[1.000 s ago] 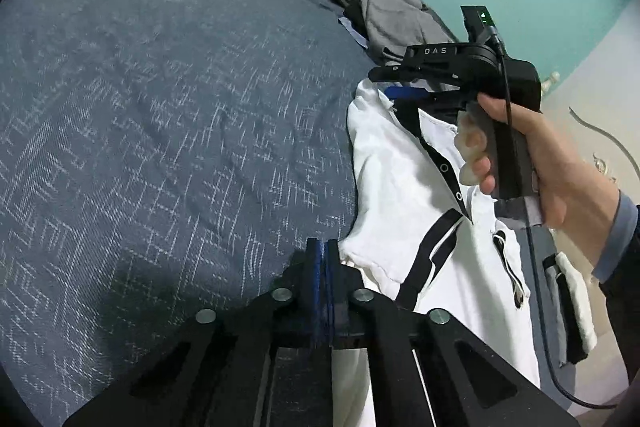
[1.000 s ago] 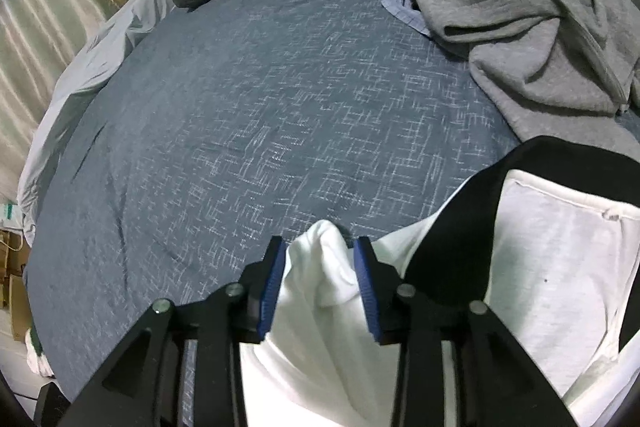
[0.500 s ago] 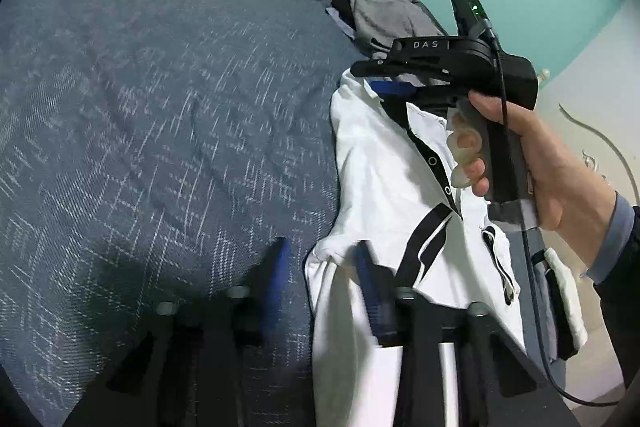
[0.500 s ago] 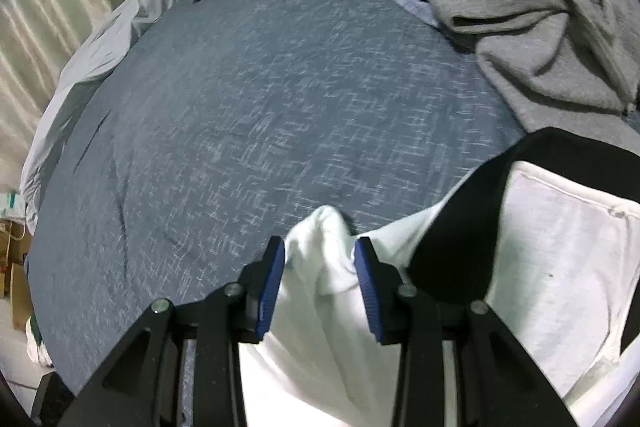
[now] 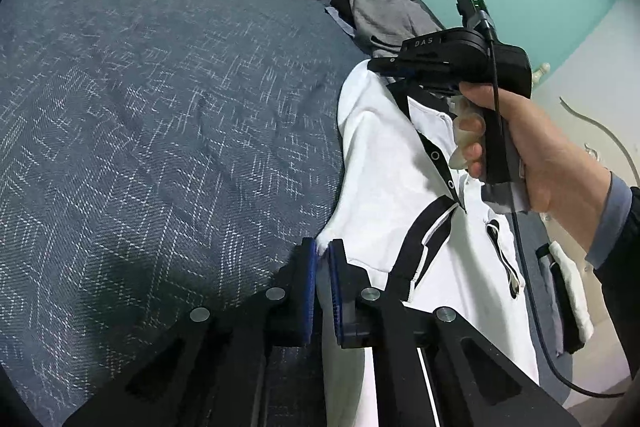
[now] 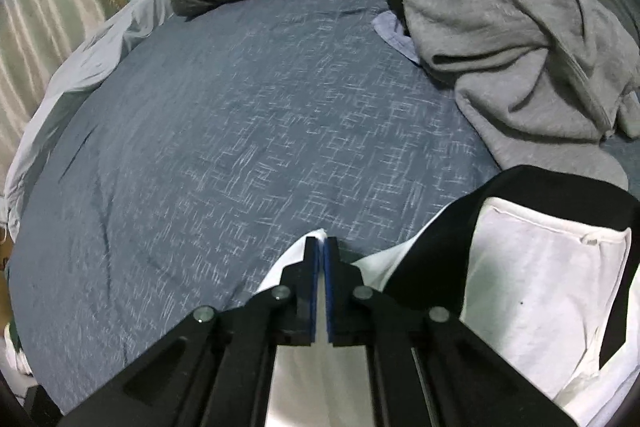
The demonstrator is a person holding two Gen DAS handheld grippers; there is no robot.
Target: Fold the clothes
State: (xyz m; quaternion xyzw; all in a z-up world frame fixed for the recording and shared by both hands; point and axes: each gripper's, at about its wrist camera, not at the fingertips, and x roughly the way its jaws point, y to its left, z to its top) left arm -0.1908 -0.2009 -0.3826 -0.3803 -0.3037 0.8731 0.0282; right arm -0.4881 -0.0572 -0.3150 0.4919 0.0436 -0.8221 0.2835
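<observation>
Bedding of dark blue fabric with a white crosshatch weave (image 6: 248,131) is spread wide, and a crumpled grey hoodie (image 6: 516,39) is heaped at its far right. A white polo shirt with black collar and trim (image 5: 384,163) is laid along the right edge. Its sleeve edge is pinched between the closed left gripper (image 5: 323,251), its shoulder edge by the closed right gripper (image 6: 321,247).

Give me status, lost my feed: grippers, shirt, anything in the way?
Left gripper and right gripper both shut on white shirt edge. Shirt lies on blue bedspread. Grey hoodie heaped beyond the collar, not touching.
</observation>
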